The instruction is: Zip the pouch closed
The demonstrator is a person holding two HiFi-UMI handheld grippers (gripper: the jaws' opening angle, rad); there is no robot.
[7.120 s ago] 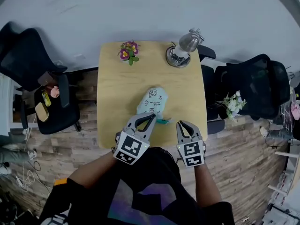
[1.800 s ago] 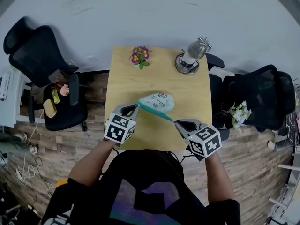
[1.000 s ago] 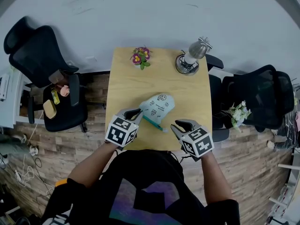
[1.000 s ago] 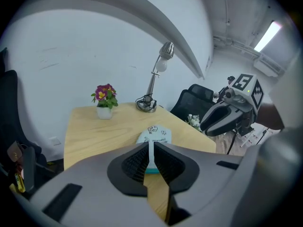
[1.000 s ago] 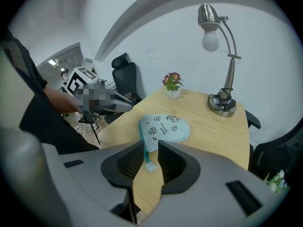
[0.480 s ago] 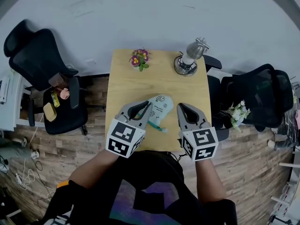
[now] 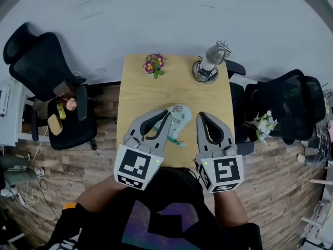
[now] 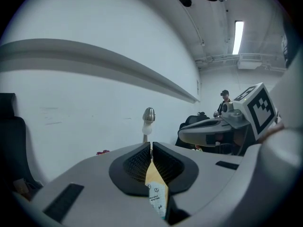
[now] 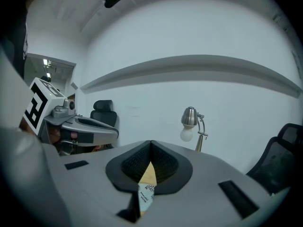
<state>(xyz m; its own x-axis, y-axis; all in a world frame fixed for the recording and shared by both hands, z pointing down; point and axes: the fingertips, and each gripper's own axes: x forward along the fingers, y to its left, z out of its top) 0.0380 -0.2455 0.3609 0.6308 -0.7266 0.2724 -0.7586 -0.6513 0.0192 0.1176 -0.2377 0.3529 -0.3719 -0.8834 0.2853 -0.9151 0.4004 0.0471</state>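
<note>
Both tongs are shut tight with nothing in them. Left tongs (image 7: 167, 113) and right tongs (image 7: 201, 115) hover by the pouch (image 7: 178, 117), which lies on the table (image 7: 151, 90) between them. It looks soft, light and floppy, so I would pinch one end and pull the zip (image 7: 177, 141). One pouch, one lamp (image 7: 208, 61), one flower (image 7: 153, 64), two tongs.

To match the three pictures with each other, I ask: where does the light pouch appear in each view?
Head view: the pouch lies near the picture's centre.
Left gripper view: the pouch shows at bottom centre.
Right gripper view: the pouch shows at bottom, slightly left of centre.
Shared landmark: the desk lamp.
</note>
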